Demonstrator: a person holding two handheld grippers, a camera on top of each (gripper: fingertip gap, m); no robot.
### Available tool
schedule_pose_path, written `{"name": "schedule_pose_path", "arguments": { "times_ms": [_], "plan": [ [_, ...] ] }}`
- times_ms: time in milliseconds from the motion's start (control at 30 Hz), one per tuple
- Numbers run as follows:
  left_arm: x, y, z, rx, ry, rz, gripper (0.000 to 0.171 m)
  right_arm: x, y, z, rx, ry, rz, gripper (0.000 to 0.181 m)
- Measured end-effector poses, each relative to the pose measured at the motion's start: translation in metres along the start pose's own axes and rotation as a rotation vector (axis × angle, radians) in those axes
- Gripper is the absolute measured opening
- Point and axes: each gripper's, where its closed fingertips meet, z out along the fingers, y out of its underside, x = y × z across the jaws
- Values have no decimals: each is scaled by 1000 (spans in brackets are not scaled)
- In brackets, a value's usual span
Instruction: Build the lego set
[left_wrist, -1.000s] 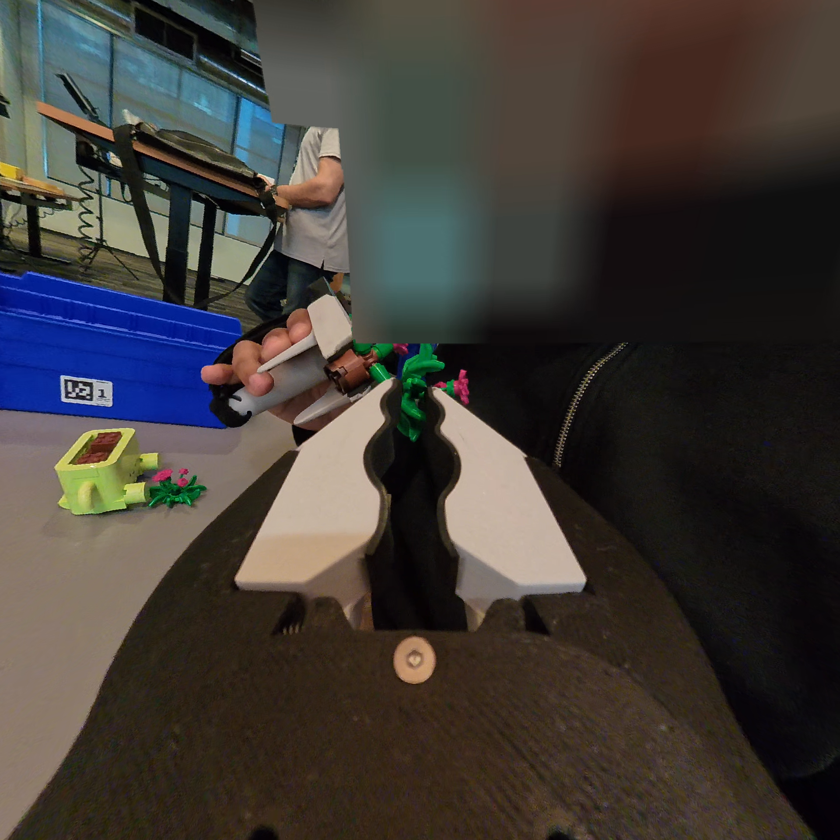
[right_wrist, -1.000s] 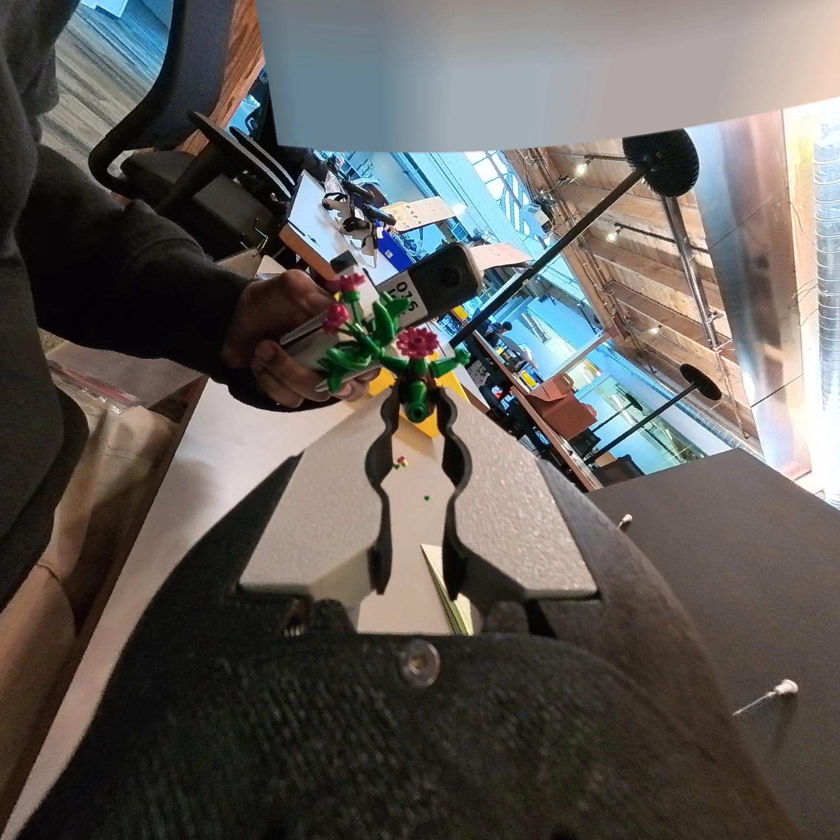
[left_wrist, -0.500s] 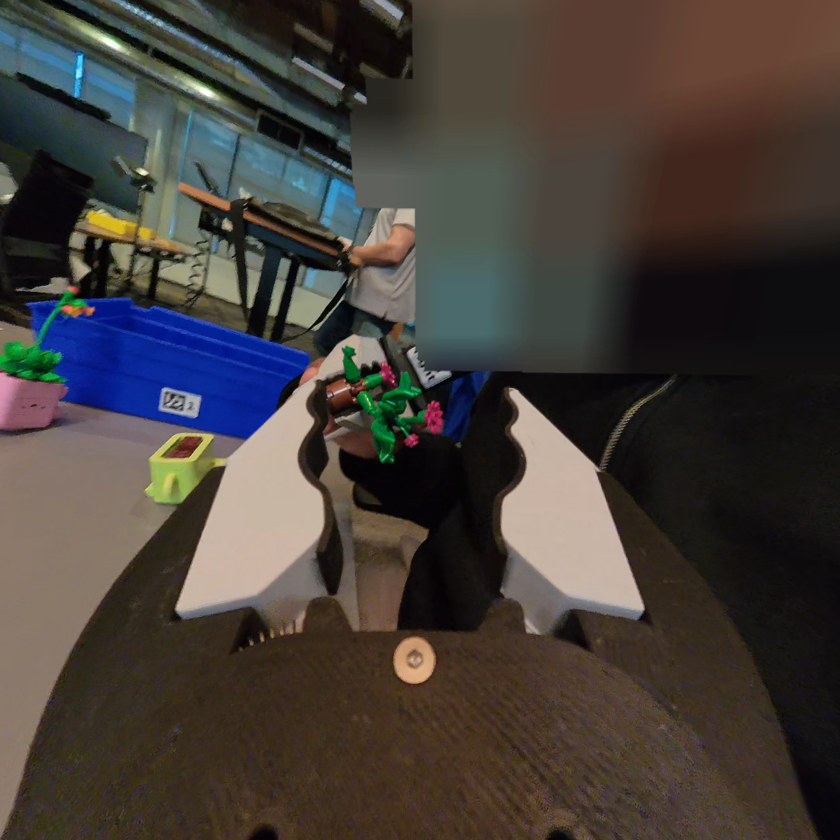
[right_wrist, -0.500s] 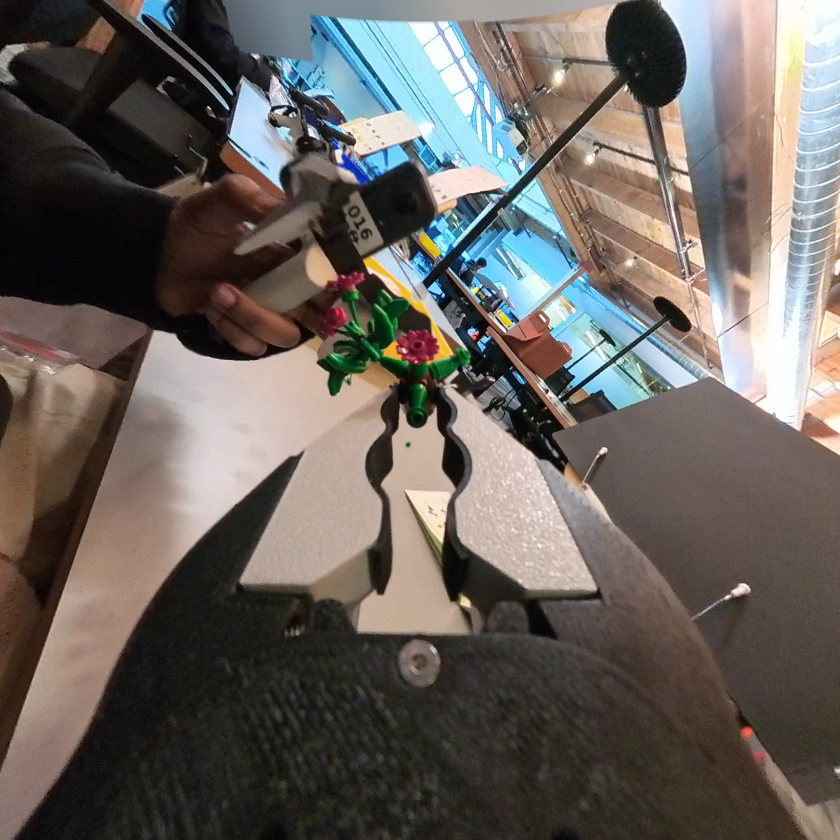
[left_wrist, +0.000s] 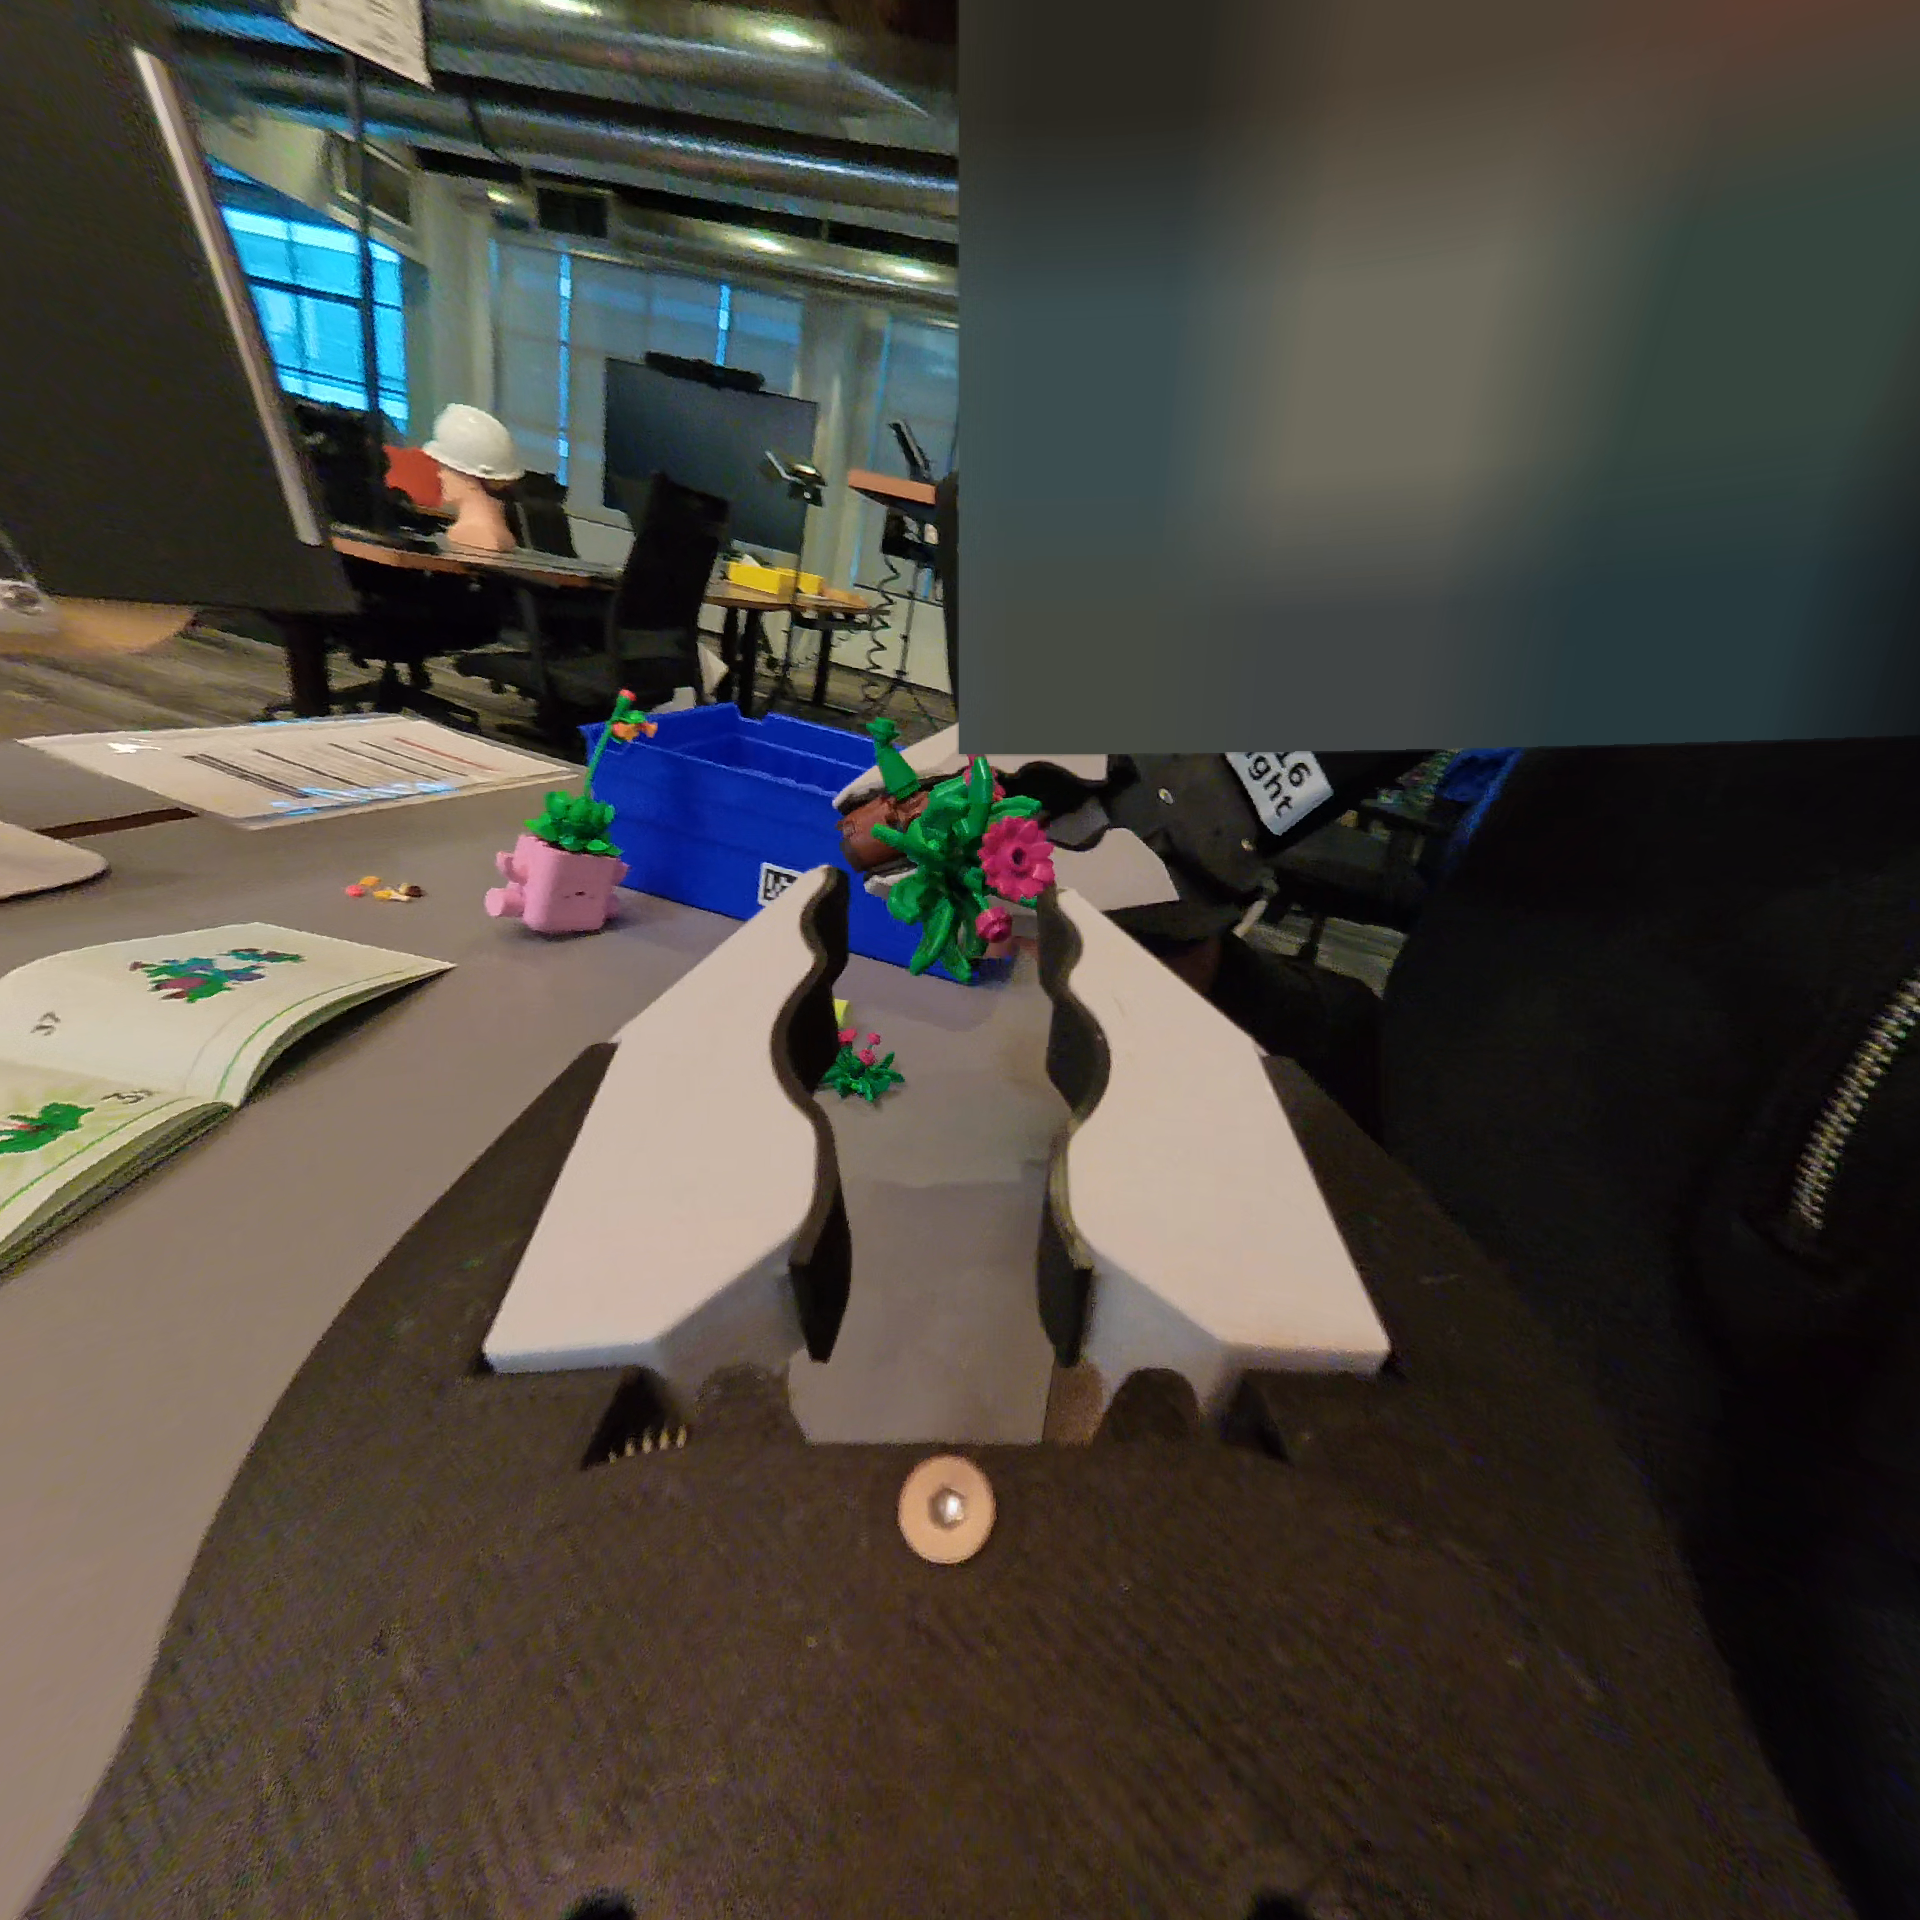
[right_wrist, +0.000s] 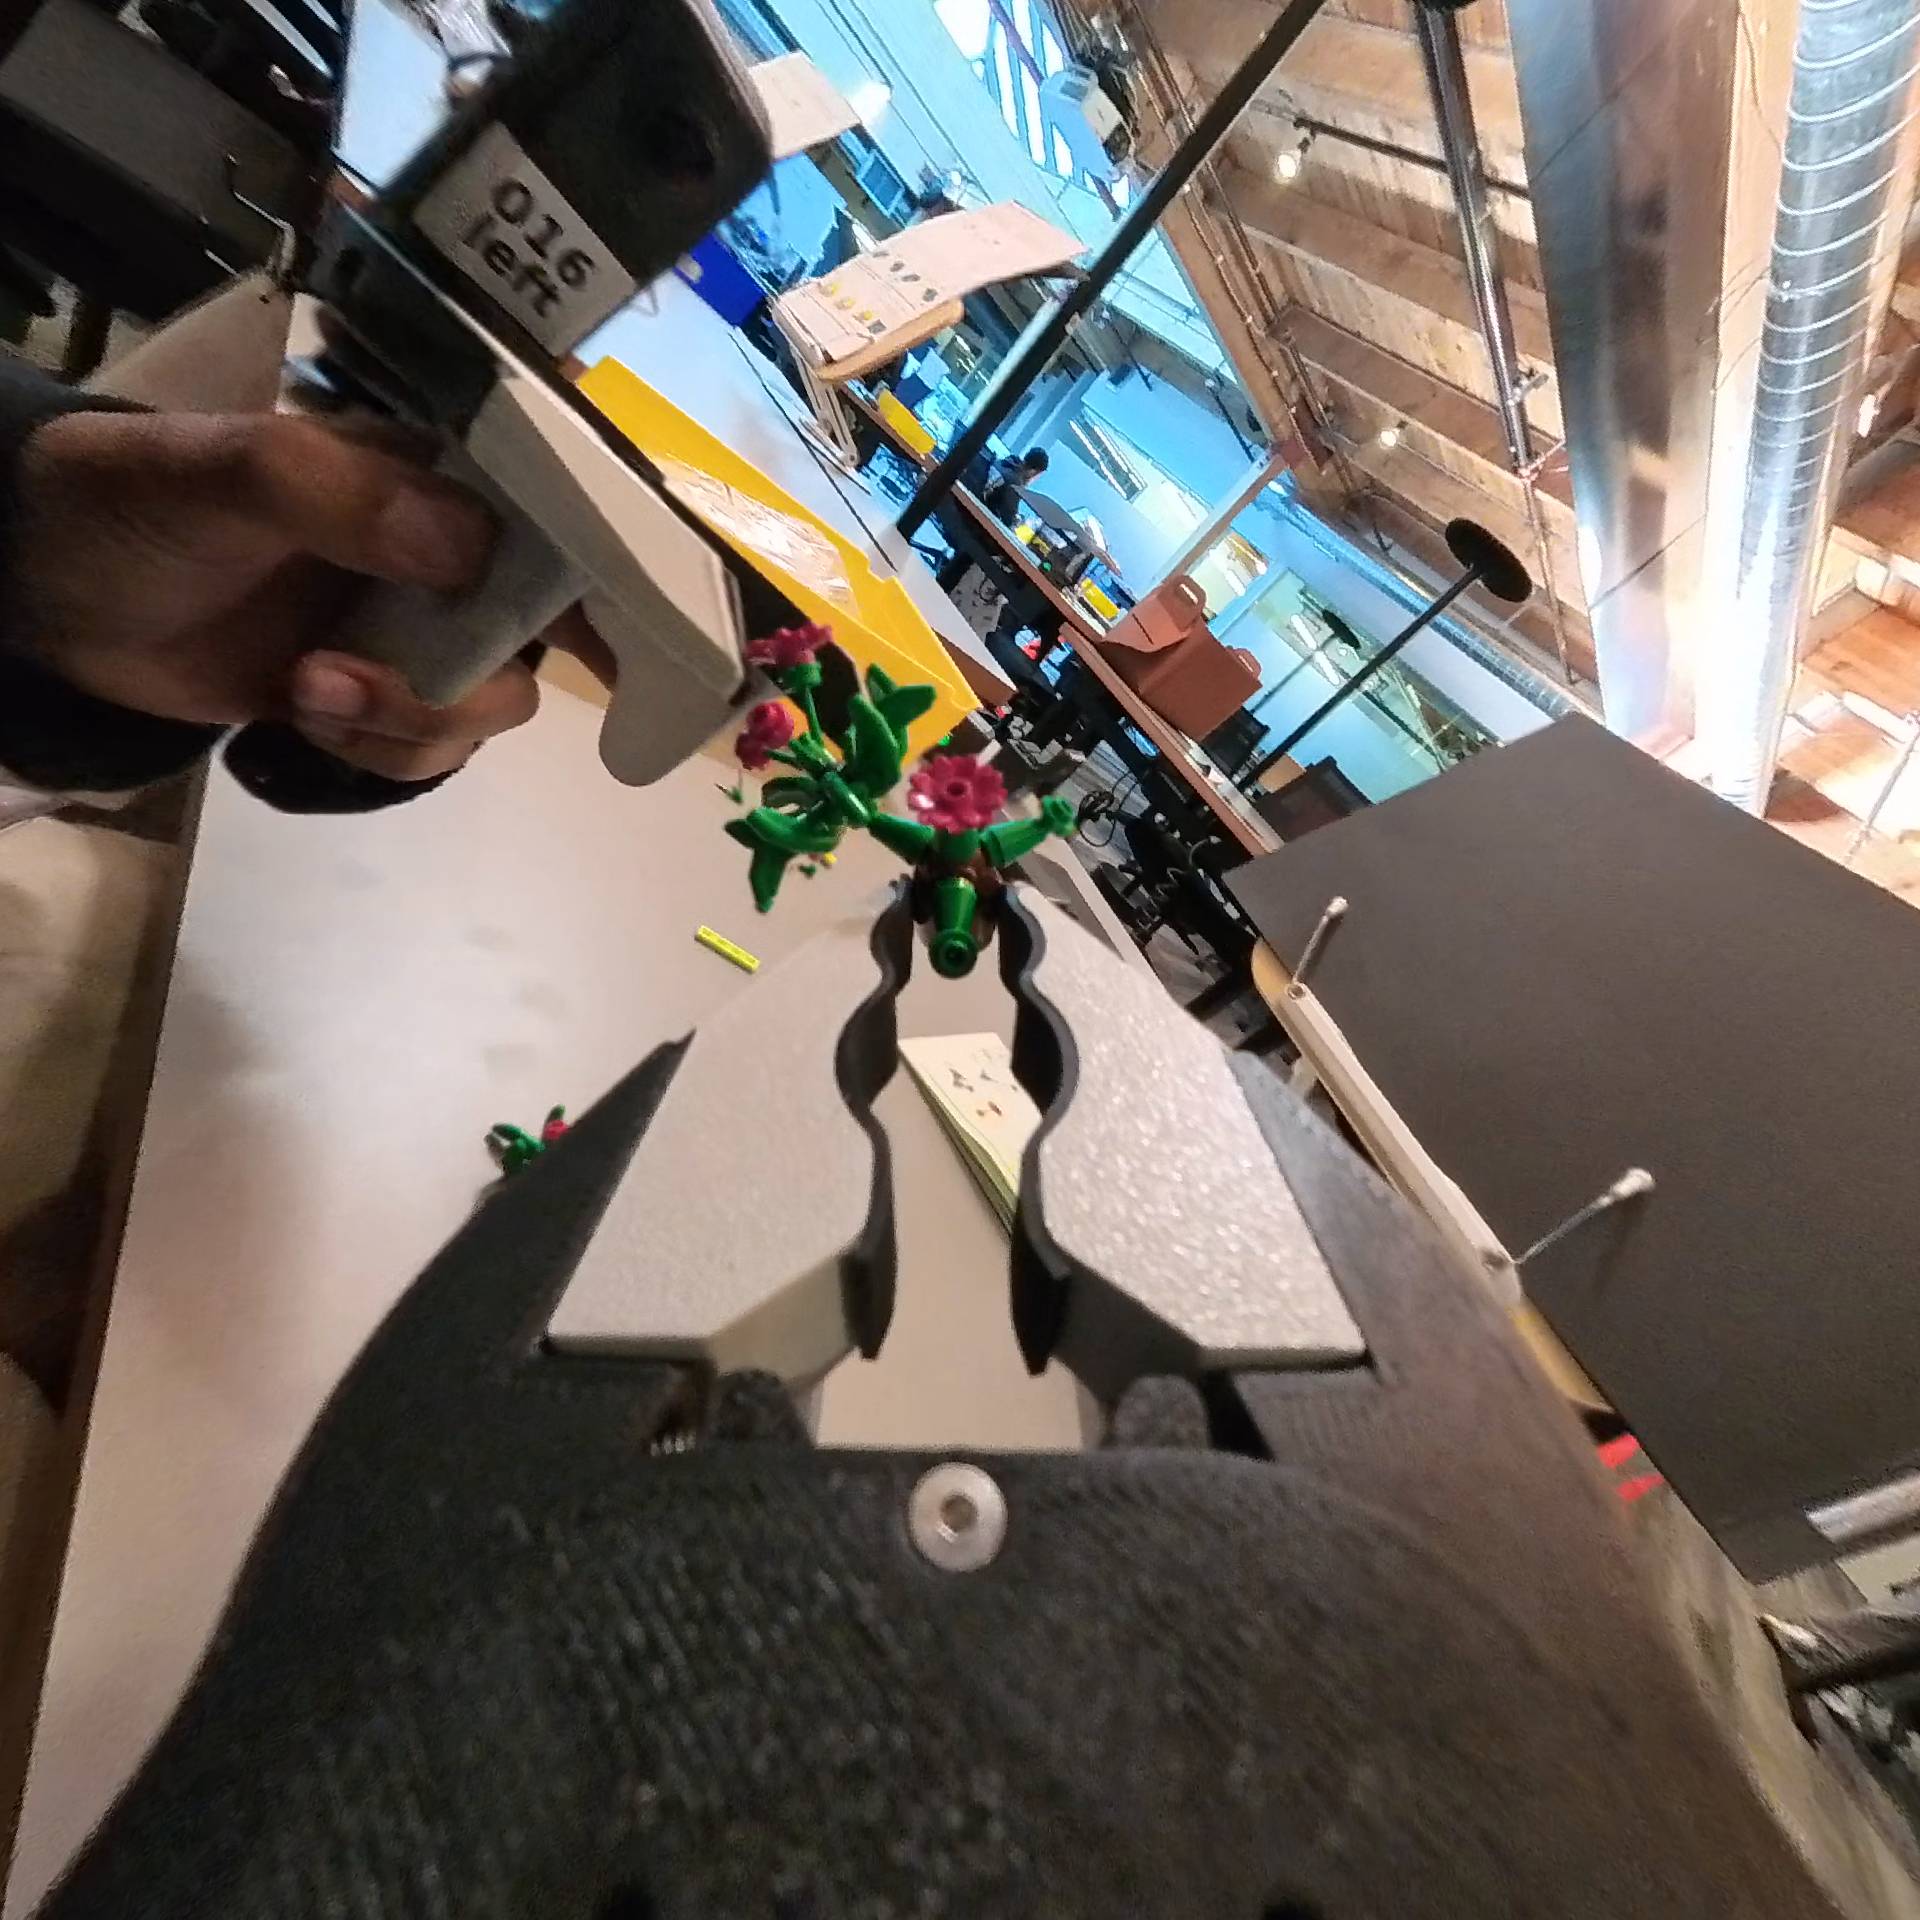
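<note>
My right claw (right_wrist: 951, 914) stayed clamped on the flower sprig's (right_wrist: 883, 800) brown base above the table's (right_wrist: 312, 997) near edge, while my left claw (left_wrist: 935, 914) had let go and spread empty, so seemingly the handover succeeded.

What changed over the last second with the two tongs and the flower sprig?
The left tongs let go of the flower sprig, opened wide, and swung left across the table; the pink pot and booklet came into view. The right tongs stayed shut on the sprig's stem, held aloft.
</note>
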Motion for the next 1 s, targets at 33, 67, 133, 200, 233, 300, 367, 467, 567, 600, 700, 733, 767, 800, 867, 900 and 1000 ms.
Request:
{"name": "schedule_pose_path", "arguments": {
  "times_ms": [33,67,133,200,233,300,367,467,567,600,700,733,767,800,867,900,1000],
  "plan": [
    [-1,-1,0,2,-17,6,31,1,1,0,-12,10,-7,14],
    [-1,-1,1,-1,-30,15,30,2,2,0,-19,16,-14,14],
    [-3,-1,1,-1,-64,27,26,4,3,0,-32,36,-31,14],
    [-8,-2,1,12,-112,23,26,7,5,0,-52,60,-53,14],
    [-10,-2,1,24,-135,21,26,9,5,0,-62,79,-68,14],
    [-14,-2,1,49,-182,8,26,13,6,0,-81,122,-91,14],
    [-18,0,2,66,-217,3,26,13,5,2,-96,150,-113,14],
    [-21,-4,-3,115,-261,16,21,11,4,5,-107,171,-131,14],
    [-21,-5,-5,123,-275,38,15,9,1,5,-98,171,-121,13],
    [-20,-4,-4,116,-262,31,15,9,2,5,-96,170,-116,13],
    [-19,-3,-3,126,-225,-5,16,8,3,5,-86,162,-106,14],
    [-20,-3,-4,133,-222,-17,16,7,3,5,-80,154,-104,14],
    [-21,-3,-4,140,-219,-26,16,6,2,5,-73,148,-104,14],
    [-21,-4,-5,149,-212,-35,16,5,0,4,-61,142,-104,13],
    [-18,-6,-6,167,-182,-52,15,3,-3,3,-33,129,-101,13],
    [-18,-6,-5,171,-169,-65,15,2,-5,3,-20,126,-97,13],
    [-14,-4,-3,163,-112,-107,9,2,-5,1,-7,117,-93,13]
  ]
}}
